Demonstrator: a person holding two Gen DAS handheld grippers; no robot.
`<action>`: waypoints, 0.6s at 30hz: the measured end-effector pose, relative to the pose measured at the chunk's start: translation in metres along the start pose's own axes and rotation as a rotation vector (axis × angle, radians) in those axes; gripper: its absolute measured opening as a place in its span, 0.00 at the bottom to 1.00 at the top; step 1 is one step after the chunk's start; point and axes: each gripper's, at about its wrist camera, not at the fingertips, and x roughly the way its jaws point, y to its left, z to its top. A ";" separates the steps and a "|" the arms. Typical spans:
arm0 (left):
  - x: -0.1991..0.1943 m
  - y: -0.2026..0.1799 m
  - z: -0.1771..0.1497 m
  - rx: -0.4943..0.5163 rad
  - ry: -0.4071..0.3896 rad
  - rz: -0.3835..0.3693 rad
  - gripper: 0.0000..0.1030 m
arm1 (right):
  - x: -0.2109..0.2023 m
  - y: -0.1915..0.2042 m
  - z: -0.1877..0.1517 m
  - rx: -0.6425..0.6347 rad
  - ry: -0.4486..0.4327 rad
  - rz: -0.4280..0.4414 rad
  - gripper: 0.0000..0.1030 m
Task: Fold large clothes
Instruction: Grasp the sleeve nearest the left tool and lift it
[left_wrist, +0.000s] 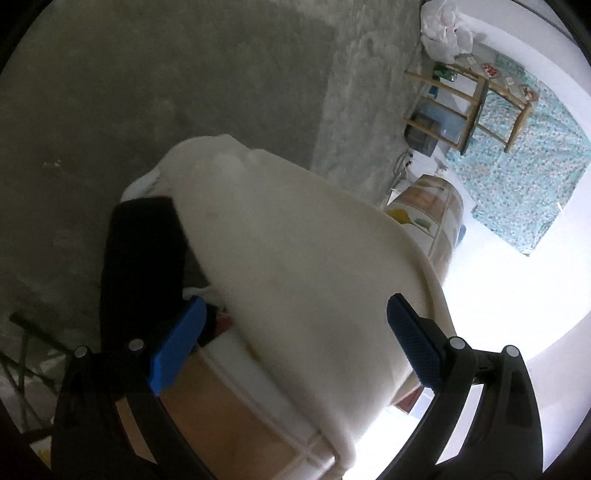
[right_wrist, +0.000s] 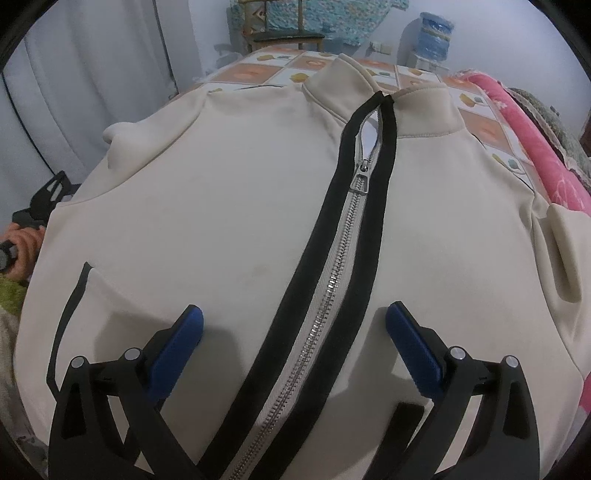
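Observation:
A cream jacket (right_wrist: 221, 206) lies front-up on the table, its collar (right_wrist: 417, 110) at the far end. A silver zipper (right_wrist: 332, 280) edged in black runs down its middle, with the pull (right_wrist: 362, 181) near the chest. My right gripper (right_wrist: 294, 317) hovers open over the lower front and straddles the zipper. In the left wrist view, a cream part of the jacket (left_wrist: 295, 240) with a black band (left_wrist: 144, 258) hangs over the table edge. My left gripper (left_wrist: 295, 306) is open, with that fabric lying between its blue fingers (left_wrist: 177, 347) but not clamped.
A tablecloth with orange and yellow squares (right_wrist: 258, 74) covers the table. A pink blanket (right_wrist: 546, 155) lies along the right side. A wooden chair (left_wrist: 469, 107), a white plastic bag (left_wrist: 443, 29) and grey carpet (left_wrist: 184, 92) are beyond. A water bottle (right_wrist: 436, 33) stands far back.

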 end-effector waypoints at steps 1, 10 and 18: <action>0.004 -0.002 0.002 -0.002 -0.003 -0.001 0.75 | 0.000 0.000 0.000 0.001 0.001 -0.001 0.94; -0.005 -0.032 0.020 0.071 -0.076 0.072 0.06 | 0.001 -0.001 0.001 0.011 0.013 -0.006 0.94; -0.074 -0.166 -0.045 0.578 -0.416 0.263 0.05 | -0.004 -0.008 -0.001 0.038 0.018 -0.006 0.94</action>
